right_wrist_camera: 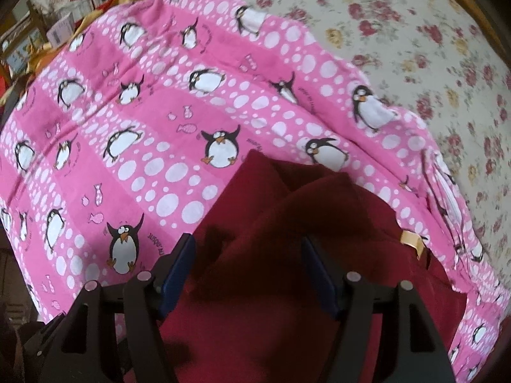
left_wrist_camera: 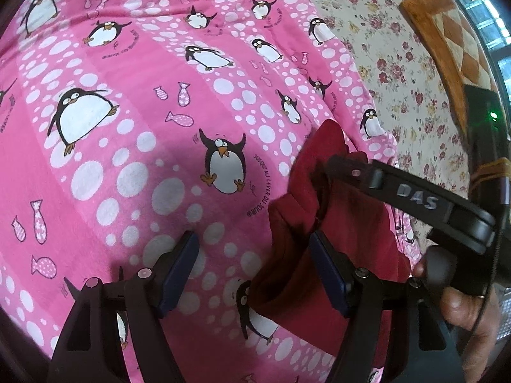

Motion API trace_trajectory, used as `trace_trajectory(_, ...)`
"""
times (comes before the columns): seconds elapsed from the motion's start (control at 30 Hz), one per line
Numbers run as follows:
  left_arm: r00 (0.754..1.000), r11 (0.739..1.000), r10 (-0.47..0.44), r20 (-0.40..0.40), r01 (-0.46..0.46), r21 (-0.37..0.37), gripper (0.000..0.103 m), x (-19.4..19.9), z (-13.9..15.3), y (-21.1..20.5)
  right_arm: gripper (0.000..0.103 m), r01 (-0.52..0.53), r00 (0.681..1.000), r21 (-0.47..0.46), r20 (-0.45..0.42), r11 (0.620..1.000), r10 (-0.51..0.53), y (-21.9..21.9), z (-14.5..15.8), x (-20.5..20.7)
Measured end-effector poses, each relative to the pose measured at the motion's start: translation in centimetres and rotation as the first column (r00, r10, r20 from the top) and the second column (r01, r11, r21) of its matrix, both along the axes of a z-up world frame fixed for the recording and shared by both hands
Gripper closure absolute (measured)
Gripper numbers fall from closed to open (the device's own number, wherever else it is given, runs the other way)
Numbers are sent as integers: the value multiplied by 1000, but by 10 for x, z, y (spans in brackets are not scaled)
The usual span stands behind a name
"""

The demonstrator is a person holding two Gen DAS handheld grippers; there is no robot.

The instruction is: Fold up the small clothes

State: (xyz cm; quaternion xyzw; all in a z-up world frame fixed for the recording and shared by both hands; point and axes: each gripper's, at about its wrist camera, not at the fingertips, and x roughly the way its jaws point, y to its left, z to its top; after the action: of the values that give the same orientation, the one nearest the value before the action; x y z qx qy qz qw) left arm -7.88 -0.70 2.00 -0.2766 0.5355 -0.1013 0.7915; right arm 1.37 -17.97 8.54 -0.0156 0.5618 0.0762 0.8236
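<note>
Both hand-held grippers spread wide: left (left_wrist_camera: 252,274) empty, right (right_wrist_camera: 249,271) over red garment (right_wrist_camera: 287,223), unpinched

both grippers: black linkage arms, pale round rivets, dark blue pads (left_wrist_camera: 180,274); right gripper (left_wrist_camera: 322,175), at right of the left view, bears raised "das" lettering.

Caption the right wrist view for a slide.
Right gripper open above a crumpled dark red garment on a pink penguin-print cloth.

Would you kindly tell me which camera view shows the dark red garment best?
The right wrist view: the dark red garment fills the lower middle there, folds and tan label visible, lying on the pink penguin cloth. The left wrist view shows only a bunched part, partly hidden behind the other gripper.
</note>
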Motion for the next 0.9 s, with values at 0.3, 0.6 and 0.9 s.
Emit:
trace_trajectory(0.3,990,989,-144,10,143,30,52,17,6,-15,31,118,992,129,29,985,-123,-53,7,-45)
trace_trajectory(0.6,961,949,-269,68,252,192,52,51,31,-43,31,93,983,180,142,979,-120,-77,12,-133)
trace_trajectory(0.9,900,878,-428,77,394,273,52,73,23,-78,31,38,947,239,300,970,-111,-35,-10,-192)
